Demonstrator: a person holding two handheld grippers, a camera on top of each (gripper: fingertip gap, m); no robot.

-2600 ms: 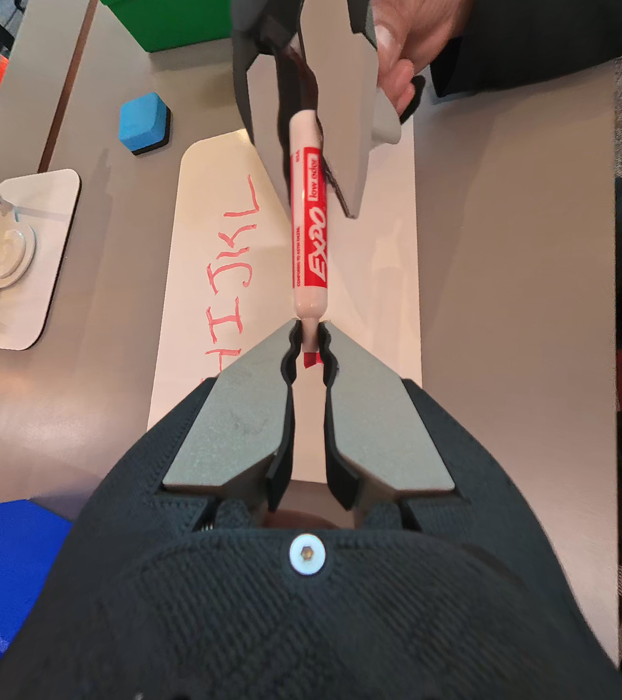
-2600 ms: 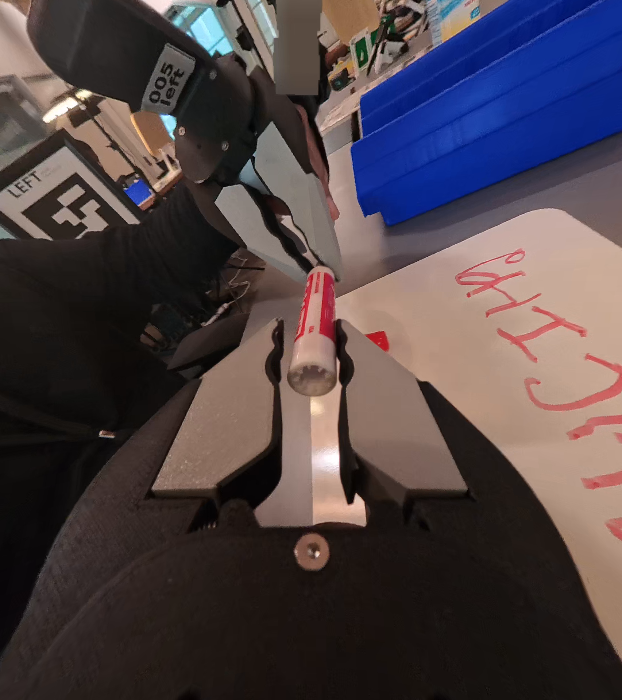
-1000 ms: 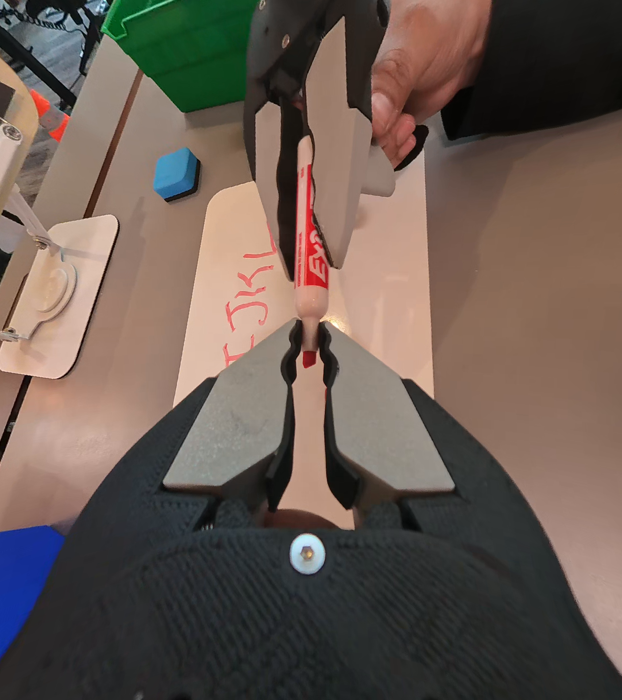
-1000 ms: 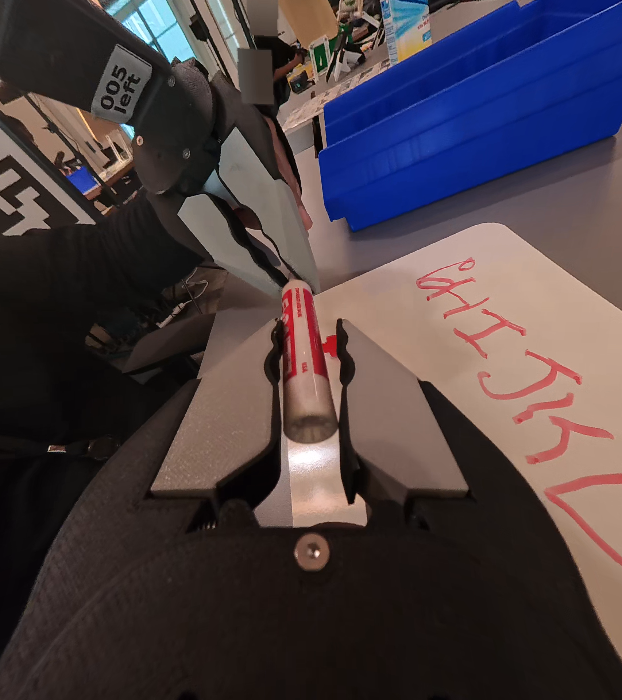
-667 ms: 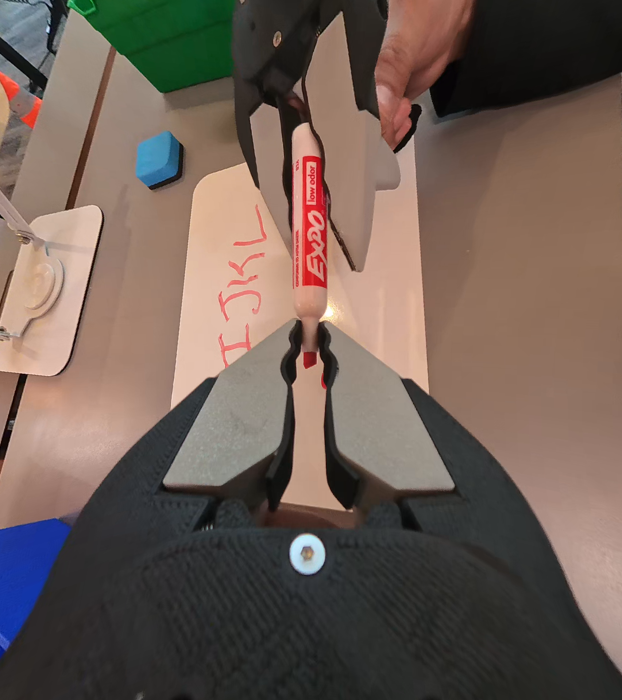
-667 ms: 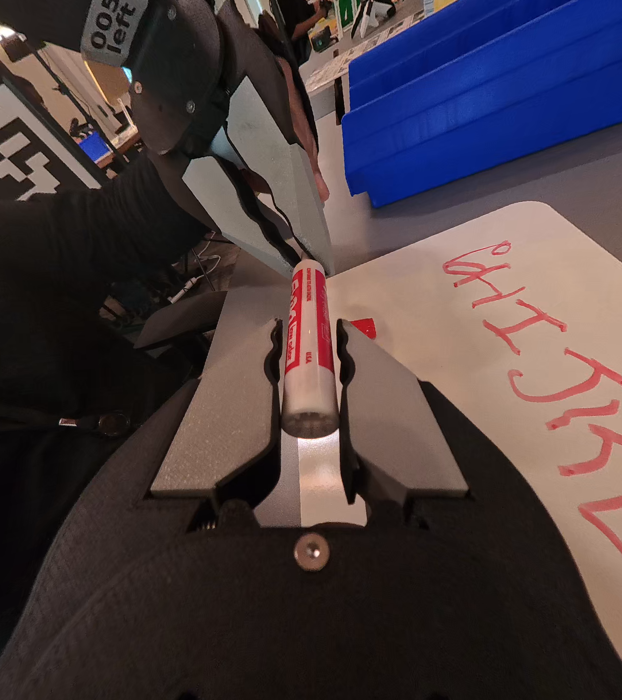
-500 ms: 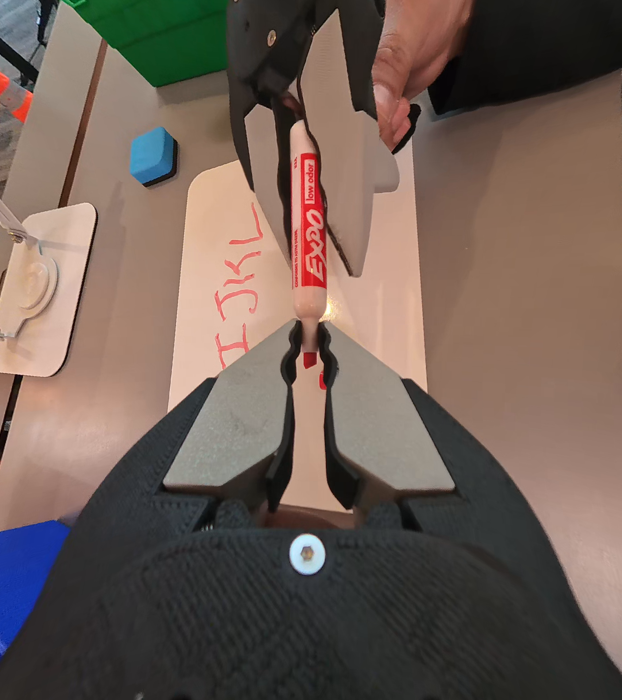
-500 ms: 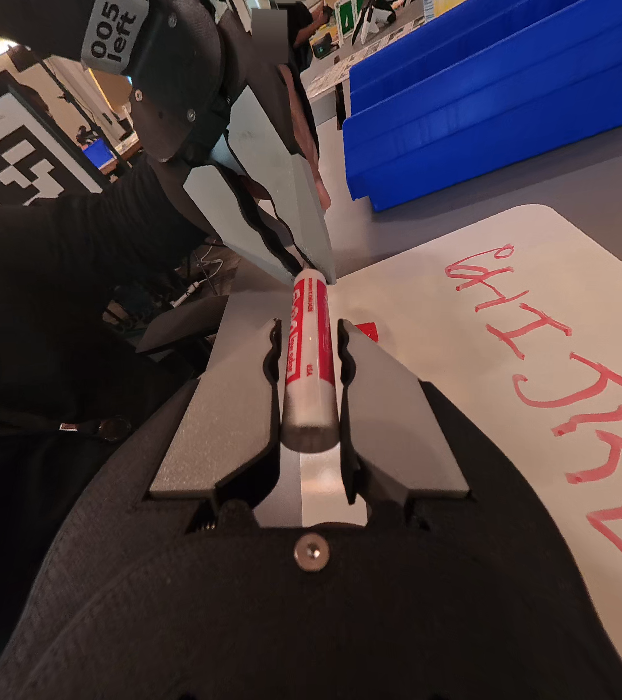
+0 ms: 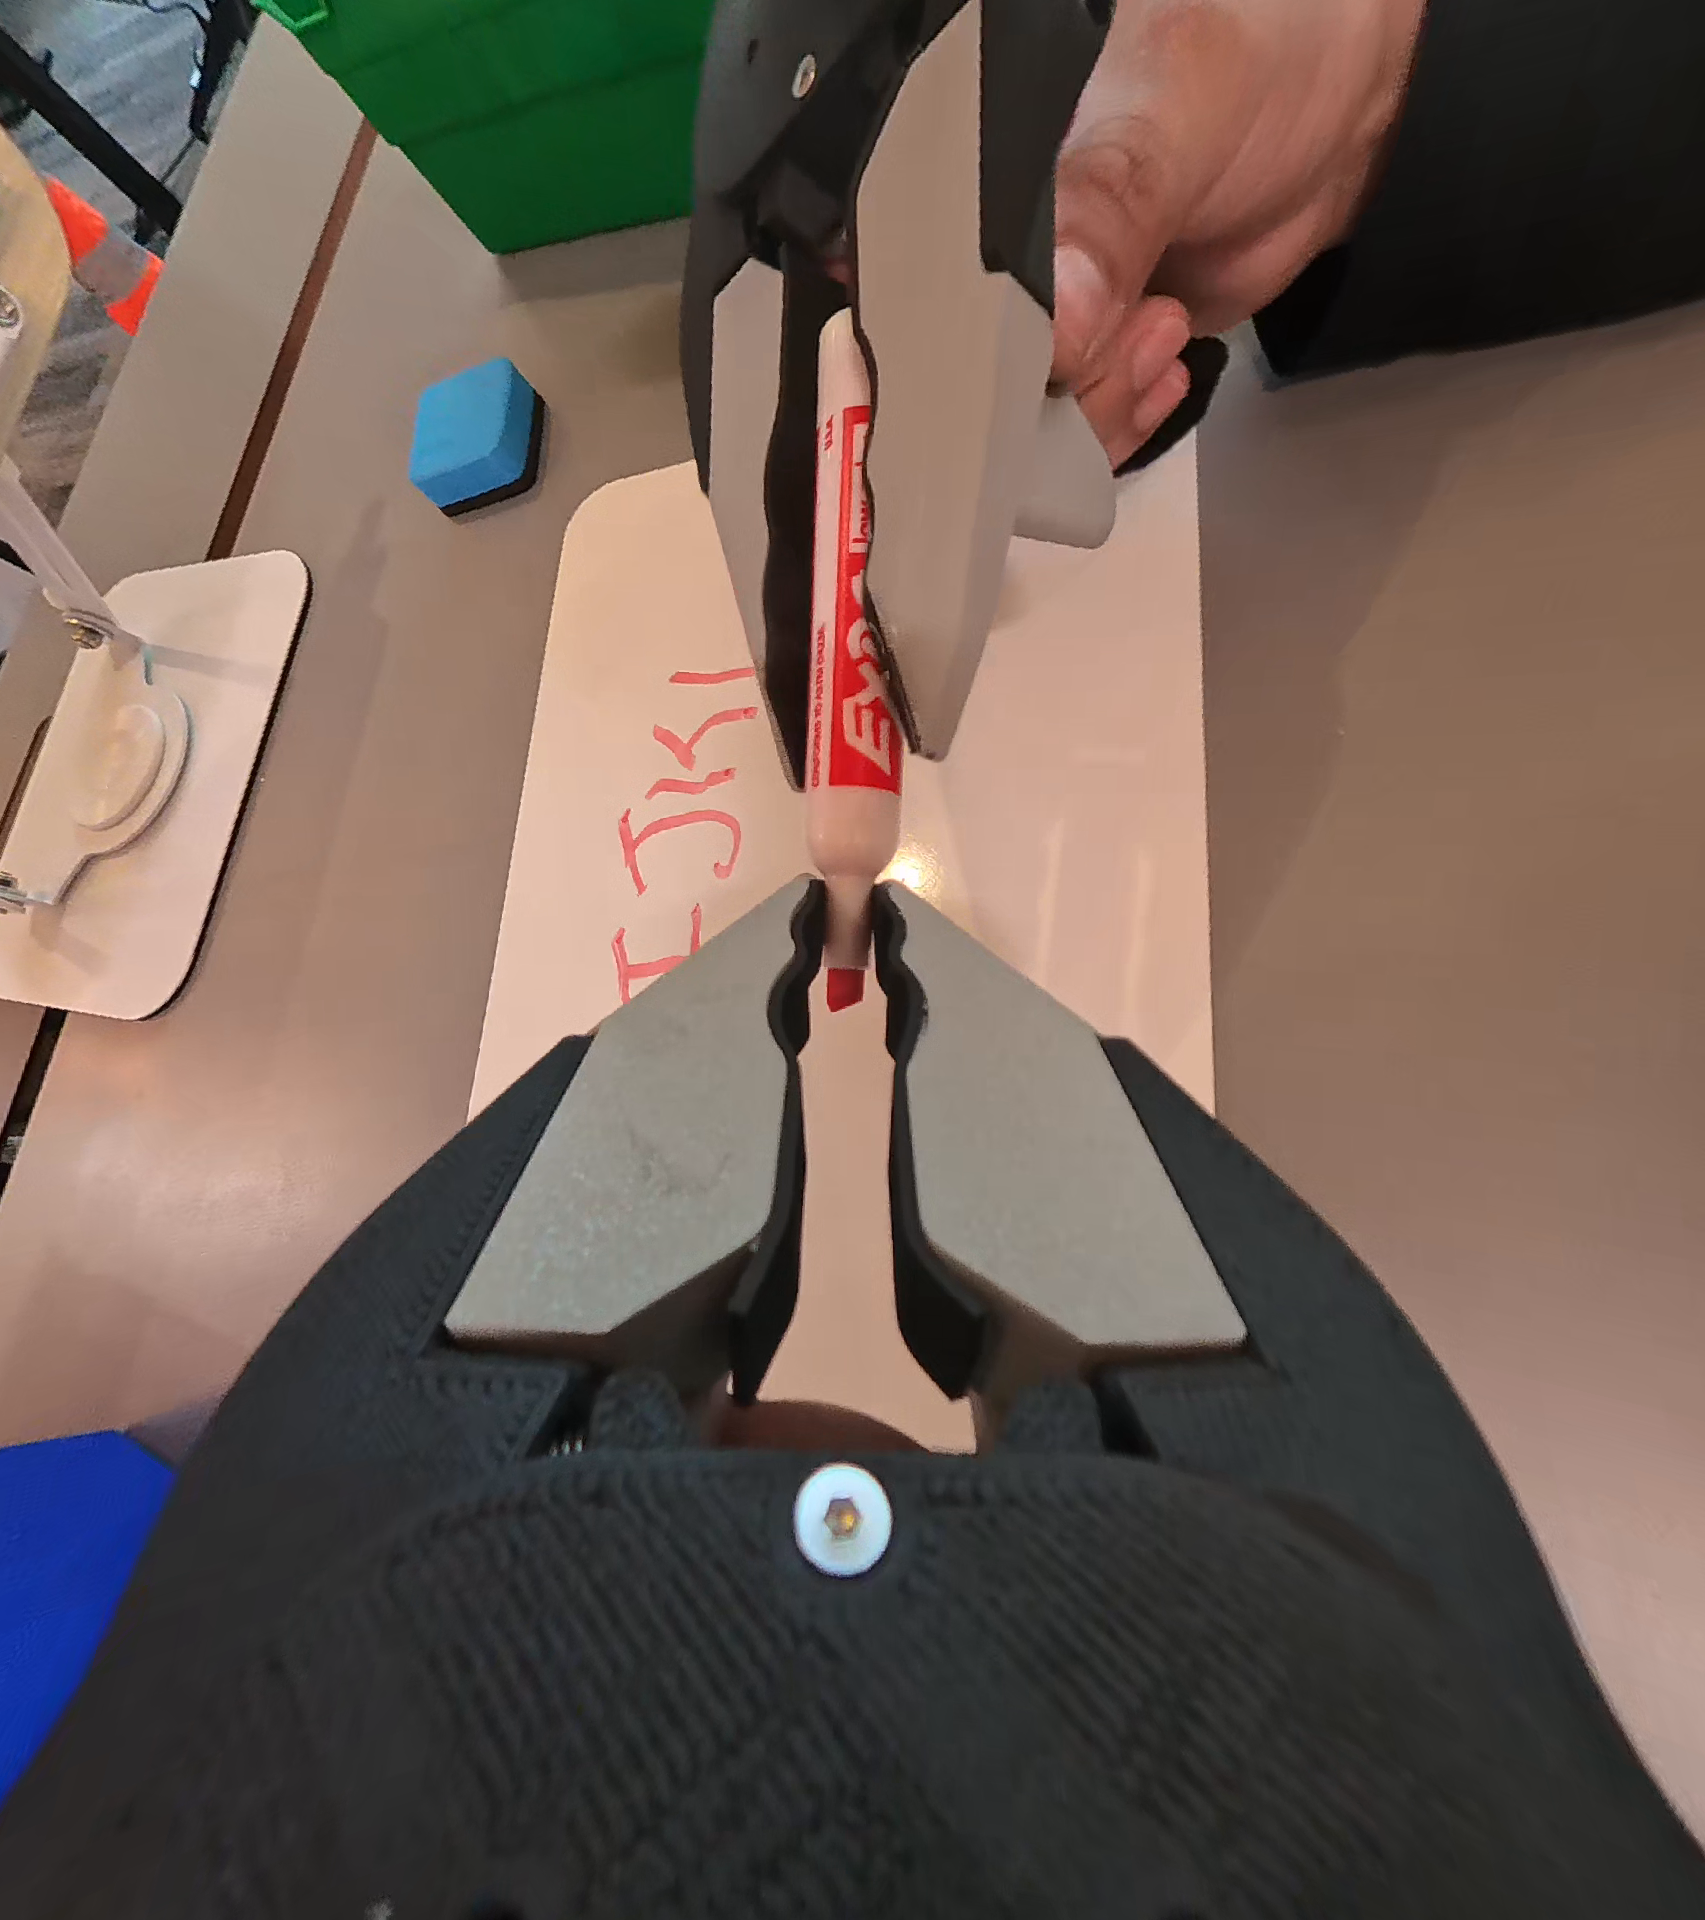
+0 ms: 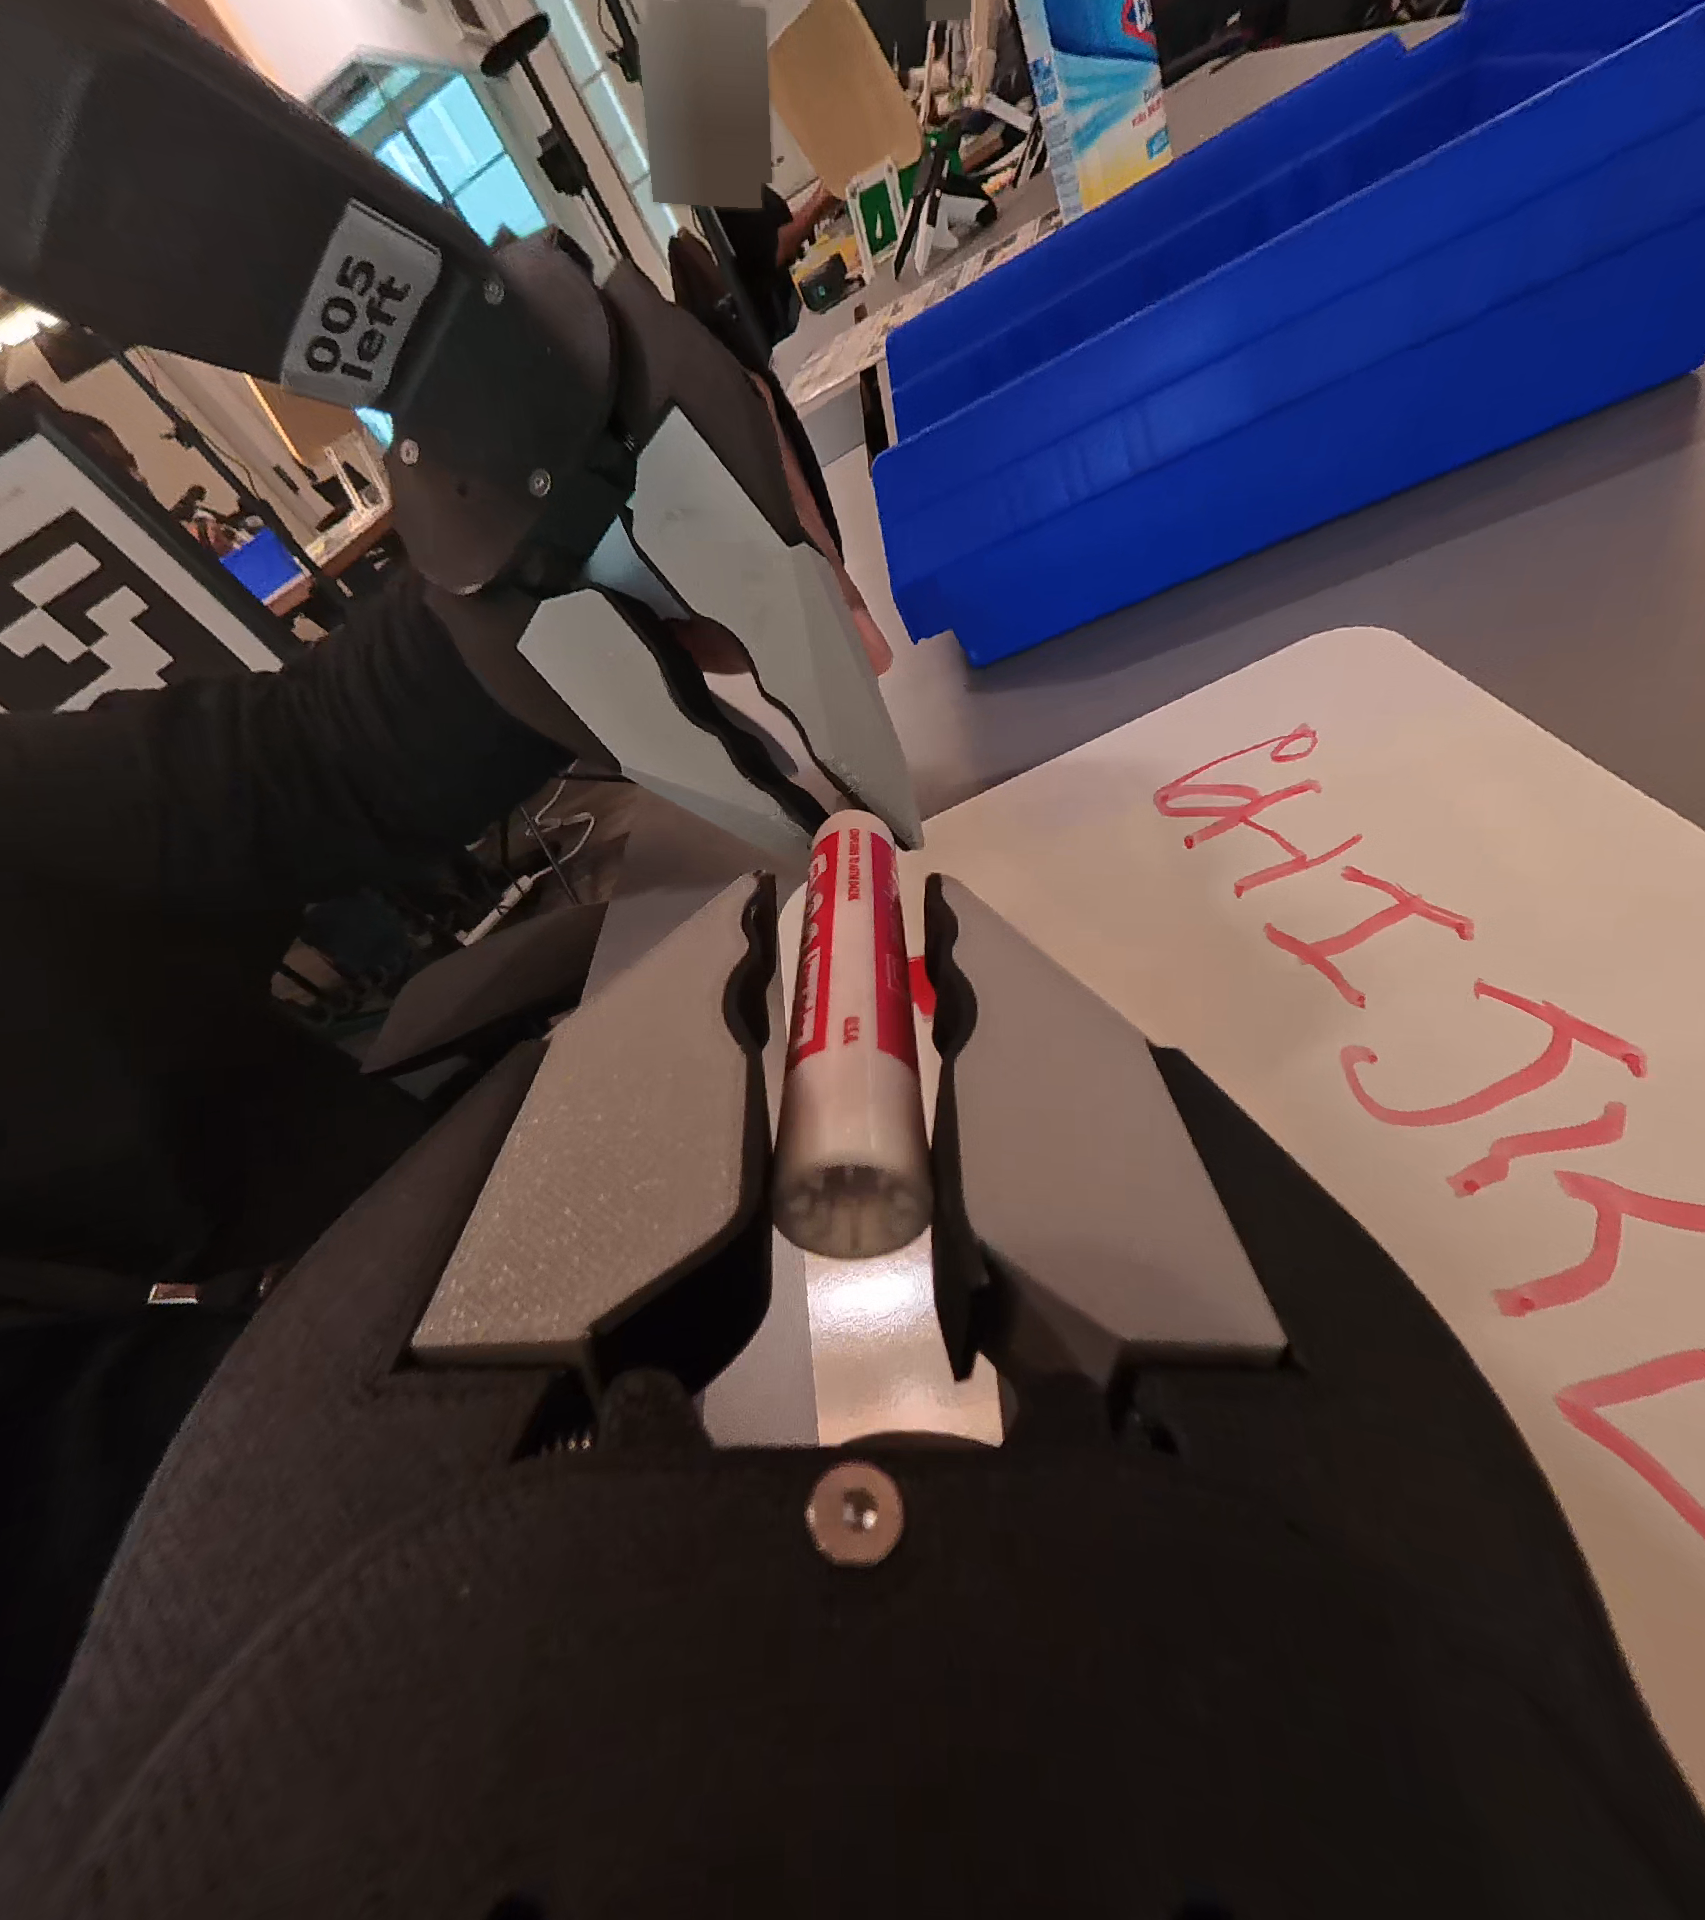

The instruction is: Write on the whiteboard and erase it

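One red marker [image 9: 843,613] hangs above one whiteboard [image 9: 1066,831], gripped along its barrel by the right tongs [image 10: 849,940]; the left tongs [image 9: 843,935] pinch its neck. One blue eraser [image 9: 477,434] lies beside the whiteboard on the grey tabletop [image 9: 1471,935], near one green bin [image 9: 526,114] and blue bins [image 10: 1295,343].

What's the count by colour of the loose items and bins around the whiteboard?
Red: 1, marker
Blue: 2, eraser, blue bin
Green: 1, green bin
White: 2, whiteboard, small board
Total: 6
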